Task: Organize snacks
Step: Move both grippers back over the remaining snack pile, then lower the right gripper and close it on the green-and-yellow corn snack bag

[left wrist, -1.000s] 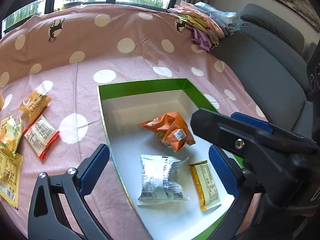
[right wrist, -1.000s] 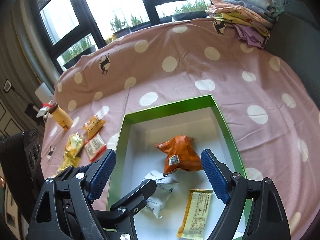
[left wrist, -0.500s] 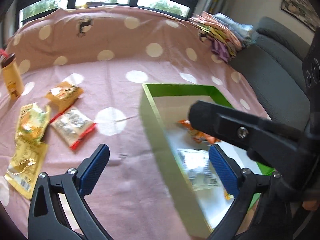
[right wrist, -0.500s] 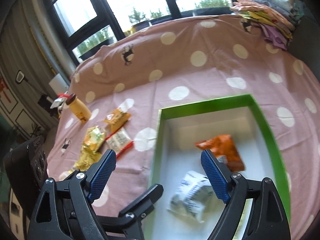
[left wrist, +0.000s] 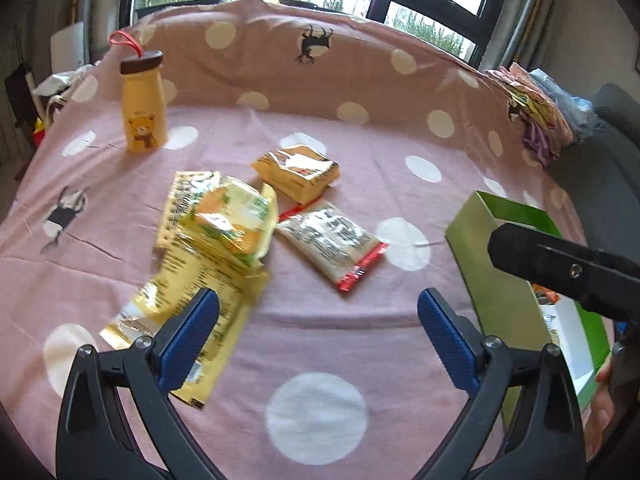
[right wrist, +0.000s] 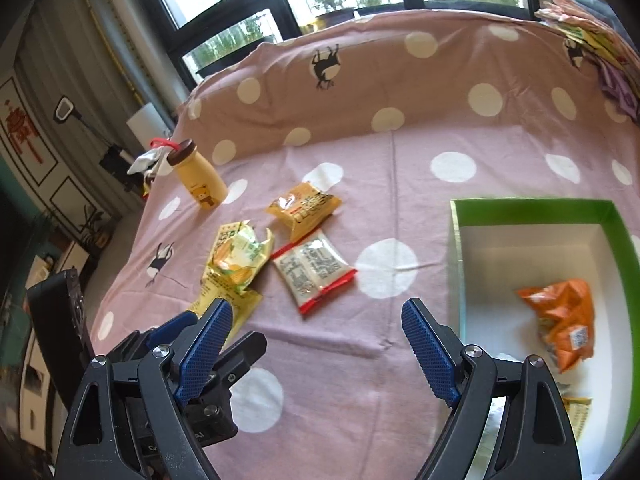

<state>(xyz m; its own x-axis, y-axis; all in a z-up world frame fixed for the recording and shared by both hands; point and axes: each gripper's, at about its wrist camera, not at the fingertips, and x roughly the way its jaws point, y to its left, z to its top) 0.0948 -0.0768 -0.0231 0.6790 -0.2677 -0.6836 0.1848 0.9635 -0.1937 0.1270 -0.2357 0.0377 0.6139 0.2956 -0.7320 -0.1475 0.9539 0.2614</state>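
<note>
Both grippers hang over the pink polka-dot cloth [left wrist: 320, 320] that covers the tabletop, and both have their blue-padded fingers spread wide with nothing between them — the left gripper [left wrist: 318, 340] above bare cloth just in front of the loose snacks, the right gripper [right wrist: 316, 352] beside the green box [right wrist: 532, 210].

4 packets lie loose on the cloth, left of the box. A yellow-green packet [left wrist: 228, 220] lies on top of a long pale-yellow packet [left wrist: 192, 320], whose lower end runs under the left gripper's left finger in the picture. Just right of them is a white packet with red edges [left wrist: 332, 244], and behind that, touching its corner, an orange-yellow packet [left wrist: 298, 172].

Inside the white-floored box sit an orange packet [right wrist: 564, 324], and nearer the camera a yellow one [right wrist: 576, 412], partly hidden by the right gripper's finger.

A yellow bottle with a bear [left wrist: 143, 108] stands upright at the far left, well apart from the snacks. Folded clothes [left wrist: 540, 108] are stacked at the far right.
</note>
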